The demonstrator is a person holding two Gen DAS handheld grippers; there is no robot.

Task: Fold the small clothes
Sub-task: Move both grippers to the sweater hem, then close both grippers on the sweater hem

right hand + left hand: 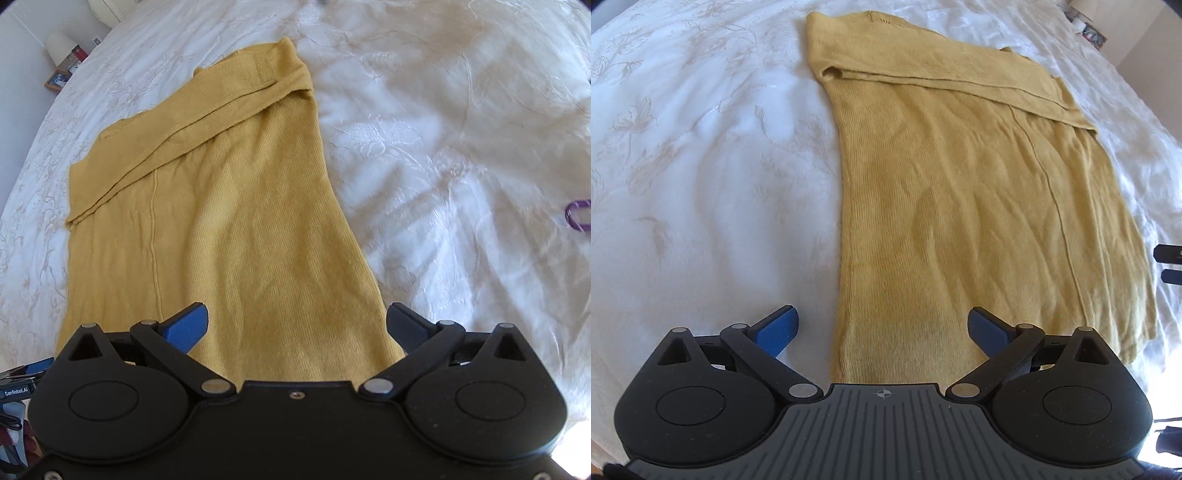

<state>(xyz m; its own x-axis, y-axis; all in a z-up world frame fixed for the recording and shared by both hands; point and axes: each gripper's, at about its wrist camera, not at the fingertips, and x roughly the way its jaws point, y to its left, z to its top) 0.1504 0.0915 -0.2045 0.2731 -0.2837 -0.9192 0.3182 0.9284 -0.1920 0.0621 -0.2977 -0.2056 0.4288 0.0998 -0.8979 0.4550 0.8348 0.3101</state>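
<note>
While both grippers hover over the near hem with nothing in them, the job sits between folds: the mustard knit top [960, 206] lies flat on the white embroidered bedspread [701, 166] as a long, narrowed panel, with a sleeve band already laid slantwise across its far end.

Starting at the left, the left gripper [882, 332] has its blue pads spread wide and released, one pad over bare bedspread at about eight o'clock of the top, the other over the fabric near the hem. From that view the top runs from six o'clock up to twelve, its left edge straight and a seam line running down its right part. At three o'clock, the tips of the other tool poke in at the frame's edge.

Moving right, the right gripper [297, 325] is likewise fully open and empty, its pads straddling the right corner of the hem. A small purple loop [576, 216] lies on the bedspread well apart, at three o'clock.

In my judgement the next move is a lengthwise fold: each gripper has to drop onto a hem corner, pinch all layers together, then carry the hem toward twelve o'clock to meet the folded sleeve band. The loose knit may sag or slip if only the top layer is caught.
</note>
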